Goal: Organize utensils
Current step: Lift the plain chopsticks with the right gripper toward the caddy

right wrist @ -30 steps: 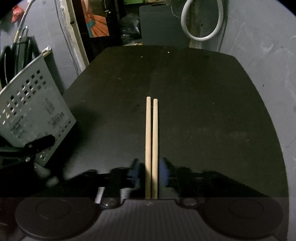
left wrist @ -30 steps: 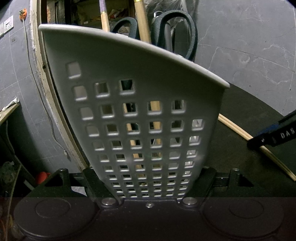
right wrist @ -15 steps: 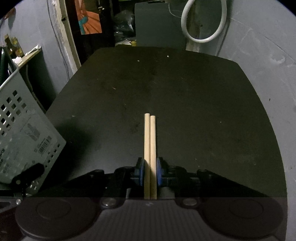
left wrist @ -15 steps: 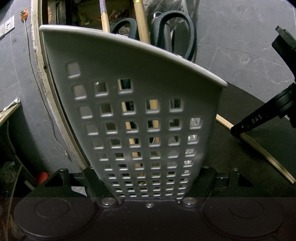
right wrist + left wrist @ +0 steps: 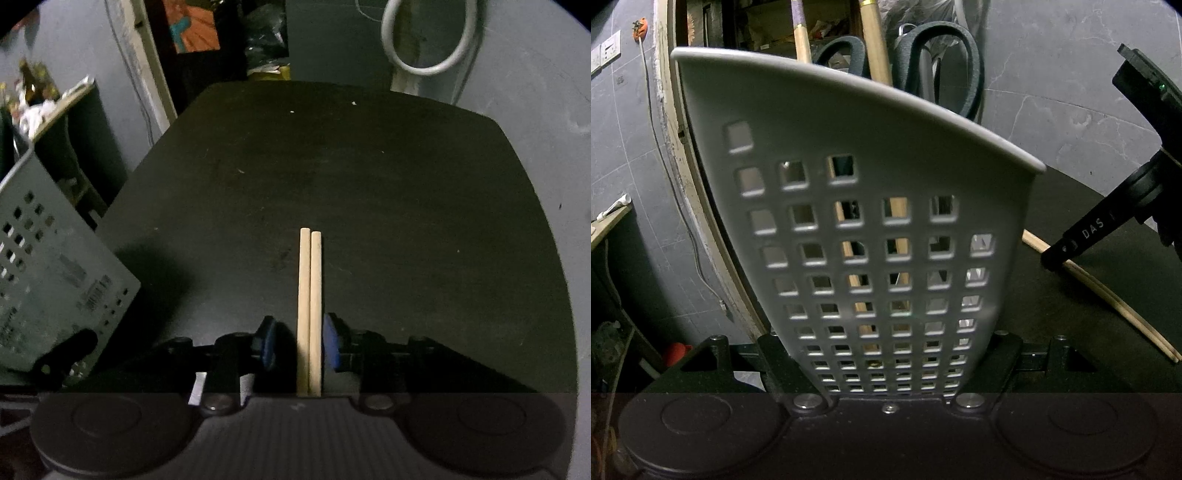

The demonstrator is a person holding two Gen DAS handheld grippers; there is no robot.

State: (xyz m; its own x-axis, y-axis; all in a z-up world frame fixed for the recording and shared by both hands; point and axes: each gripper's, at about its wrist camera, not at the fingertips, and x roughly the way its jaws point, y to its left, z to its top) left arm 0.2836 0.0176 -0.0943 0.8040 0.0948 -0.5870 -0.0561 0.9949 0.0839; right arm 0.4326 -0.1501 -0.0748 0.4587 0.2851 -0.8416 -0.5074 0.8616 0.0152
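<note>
The left gripper [image 5: 890, 350] is gripping the grey utensil holder [image 5: 849, 129] near its bottom. Its jaws are standing on both sides of the holder and pressing against its walls. The holder has many small square holes and is leaning, not standing upright. In the right wrist view it is sitting at the left edge of the bench [image 5: 369, 166], toward the near side.

Inside the holder, a pair of scissors [image 5: 964, 55] with dark handles is sticking up above the rim. Beside it, two wooden handles [image 5: 875, 44] are rising as well.

The right gripper [image 5: 299, 343] is pointing down at the bench, over the near part of its middle. Two chopsticks [image 5: 310, 295] are lying side by side and touching each other, with their ends pointing to the far edge. They are passing between the jaws of this gripper. These jaws have just been opening a little and are now standing narrow. The right blue pad is just beside the chopsticks, and there is a clear gap on the left side. So the pads are not pressing on the chopsticks.
</note>
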